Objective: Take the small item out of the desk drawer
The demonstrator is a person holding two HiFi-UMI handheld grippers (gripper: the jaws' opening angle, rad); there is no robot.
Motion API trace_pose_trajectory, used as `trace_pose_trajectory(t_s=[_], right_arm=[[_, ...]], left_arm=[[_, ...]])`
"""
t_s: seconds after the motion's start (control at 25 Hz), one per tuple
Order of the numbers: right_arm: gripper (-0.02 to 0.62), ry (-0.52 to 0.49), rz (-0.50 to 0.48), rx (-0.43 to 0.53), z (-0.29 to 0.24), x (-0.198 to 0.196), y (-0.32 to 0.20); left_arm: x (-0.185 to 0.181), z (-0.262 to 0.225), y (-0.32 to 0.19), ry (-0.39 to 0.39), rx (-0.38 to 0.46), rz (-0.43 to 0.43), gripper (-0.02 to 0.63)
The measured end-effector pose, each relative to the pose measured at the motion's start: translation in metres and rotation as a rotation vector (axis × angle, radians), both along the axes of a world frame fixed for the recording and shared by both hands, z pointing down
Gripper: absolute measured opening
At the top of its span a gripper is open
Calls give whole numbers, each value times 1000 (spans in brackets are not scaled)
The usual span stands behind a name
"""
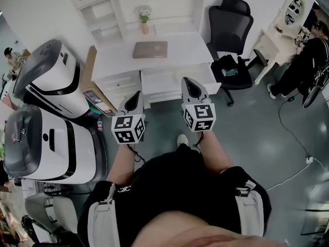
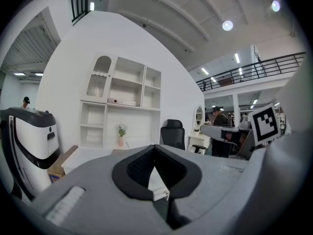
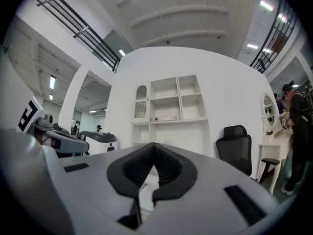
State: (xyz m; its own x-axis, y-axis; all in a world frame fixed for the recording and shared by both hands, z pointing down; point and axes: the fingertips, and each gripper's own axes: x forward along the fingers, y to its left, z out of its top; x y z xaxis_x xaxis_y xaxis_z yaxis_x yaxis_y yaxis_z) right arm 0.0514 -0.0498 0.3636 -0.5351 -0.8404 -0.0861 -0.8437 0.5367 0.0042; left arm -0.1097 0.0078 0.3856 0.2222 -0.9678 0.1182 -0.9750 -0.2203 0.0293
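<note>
A white desk [image 1: 177, 45] with a shelf unit behind it stands ahead of me, also seen in the left gripper view as the desk [image 2: 93, 153]. Its drawer fronts [image 1: 122, 82] look closed, and no small item shows. My left gripper [image 1: 134, 98] and right gripper [image 1: 189, 83] are held side by side, level, a short way in front of the desk and touching nothing. In the gripper views the left gripper [image 2: 155, 147] and the right gripper [image 3: 154, 145] each have their jaws together with nothing between them.
A closed laptop [image 1: 150, 49] and a small vase [image 1: 145, 20] sit on the desk. A black office chair [image 1: 231, 40] stands right of it. Two large white machines [image 1: 49, 112] and a cardboard box [image 1: 95, 94] crowd the left. A person [image 1: 308, 55] stands by a white vanity [image 1: 285, 22] far right.
</note>
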Motion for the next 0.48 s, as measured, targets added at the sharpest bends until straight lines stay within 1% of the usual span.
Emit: trace_pose_trajectory(t_s=[0.24, 0.48], right_arm=[[-3, 4, -27, -17, -6, 5, -82], [-3, -2, -28, -58, -2, 22, -169]], left_arm=[[6, -8, -79, -7, -12, -28, 14], [26, -9, -165, -9, -38, -21, 14]])
